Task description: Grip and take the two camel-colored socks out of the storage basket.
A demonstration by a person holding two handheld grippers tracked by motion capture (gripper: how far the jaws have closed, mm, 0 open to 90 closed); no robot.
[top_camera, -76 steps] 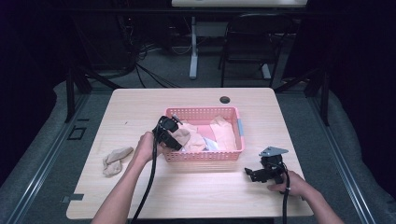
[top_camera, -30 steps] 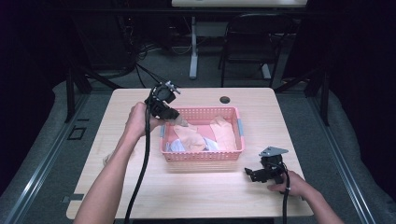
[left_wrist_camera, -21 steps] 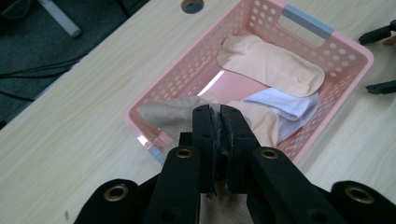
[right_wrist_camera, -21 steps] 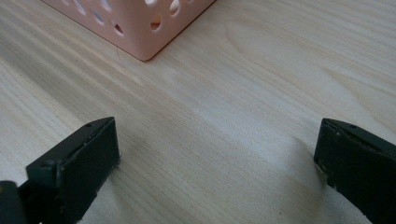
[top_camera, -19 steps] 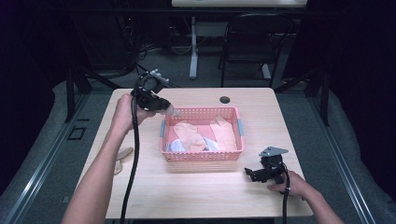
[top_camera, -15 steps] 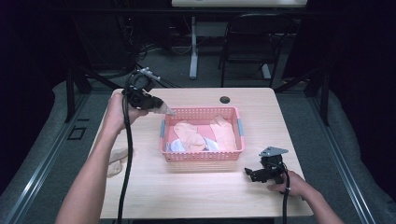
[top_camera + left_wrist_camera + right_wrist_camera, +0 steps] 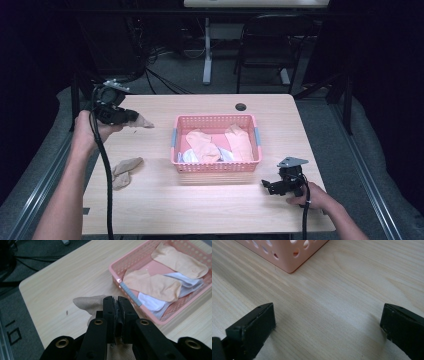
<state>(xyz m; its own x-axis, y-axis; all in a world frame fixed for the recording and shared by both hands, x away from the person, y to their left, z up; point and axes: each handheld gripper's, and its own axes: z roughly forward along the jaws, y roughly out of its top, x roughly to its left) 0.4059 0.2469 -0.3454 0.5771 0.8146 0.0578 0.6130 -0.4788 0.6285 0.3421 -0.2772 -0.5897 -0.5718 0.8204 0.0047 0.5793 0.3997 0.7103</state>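
Gripping a tan sock (image 7: 91, 304), the left gripper (image 7: 131, 118) is hovering to the left of the pink basket (image 7: 216, 165), over the far left part of the tabletop (image 7: 200, 210); its jaws are pressing together on the fabric, and the sock's loose end is hanging out toward the basket. Another tan sock (image 7: 124, 171) is lying flat on the tabletop, left of the basket and nearer the person. Inside the basket, peach socks (image 7: 153, 286) are lying over white socks (image 7: 150, 302). To the right of the basket's near corner, the right gripper (image 7: 328, 326) is resting low over the bare wood with its jaws spread wide and nothing between them.
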